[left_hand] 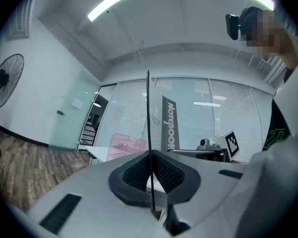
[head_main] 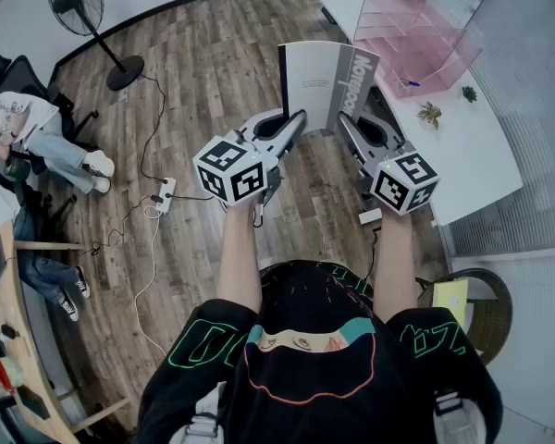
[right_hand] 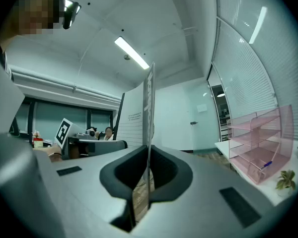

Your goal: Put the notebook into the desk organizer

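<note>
Grey-covered, one notebook (head_main: pixel 326 83) is held upright, clamped by the left hand-held gripper (head_main: pixel 300 118) and the right hand-held gripper (head_main: pixel 343 120), while one pink desk organizer (head_main: pixel 416 40) is set near the bench's (head_main: pixel 486 165) far edge.

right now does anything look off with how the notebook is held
Yes: the notebook is splayed open in mid-air, one cover pinched by the left hand-held gripper, the other by the right hand-held gripper. Open like that it may not slide cleanly into the organizer.

An office: glass partitions (left_hand: pixel 198 113), white desk (head_main: pixel 472 146) (a person (head_main: pixel 42 128) seated nearby).
</note>
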Available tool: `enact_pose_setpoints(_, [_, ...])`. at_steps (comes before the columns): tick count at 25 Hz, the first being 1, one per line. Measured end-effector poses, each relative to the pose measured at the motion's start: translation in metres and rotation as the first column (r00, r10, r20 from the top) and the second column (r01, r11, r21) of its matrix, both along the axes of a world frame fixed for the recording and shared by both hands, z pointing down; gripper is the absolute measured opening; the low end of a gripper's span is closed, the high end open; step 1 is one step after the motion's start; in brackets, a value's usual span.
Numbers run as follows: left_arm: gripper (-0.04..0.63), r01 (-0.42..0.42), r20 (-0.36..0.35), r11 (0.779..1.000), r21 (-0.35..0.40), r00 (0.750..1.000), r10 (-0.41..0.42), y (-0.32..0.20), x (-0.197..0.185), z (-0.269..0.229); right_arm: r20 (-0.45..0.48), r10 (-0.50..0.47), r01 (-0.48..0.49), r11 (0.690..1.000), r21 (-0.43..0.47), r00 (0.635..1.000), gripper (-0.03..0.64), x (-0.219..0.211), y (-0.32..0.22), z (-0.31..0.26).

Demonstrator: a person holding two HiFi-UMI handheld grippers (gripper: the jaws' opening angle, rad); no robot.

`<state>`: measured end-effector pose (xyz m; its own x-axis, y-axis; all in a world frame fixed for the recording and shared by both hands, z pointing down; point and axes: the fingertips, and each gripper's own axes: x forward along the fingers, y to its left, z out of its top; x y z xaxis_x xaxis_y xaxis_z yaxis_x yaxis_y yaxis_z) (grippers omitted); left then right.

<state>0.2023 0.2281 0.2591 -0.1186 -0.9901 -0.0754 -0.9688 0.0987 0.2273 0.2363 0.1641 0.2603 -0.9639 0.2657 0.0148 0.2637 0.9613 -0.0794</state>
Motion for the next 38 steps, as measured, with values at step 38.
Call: enact_pose_setpoints(38, [0.008,-0.021,-0.053,1.0,-0.012,0.998,0.02,-0.02,-0.108,0.043,-0.036,0.059,-0.06,0.998,-0.029,0.998,0.017,-0.109,-0.023,0.046])
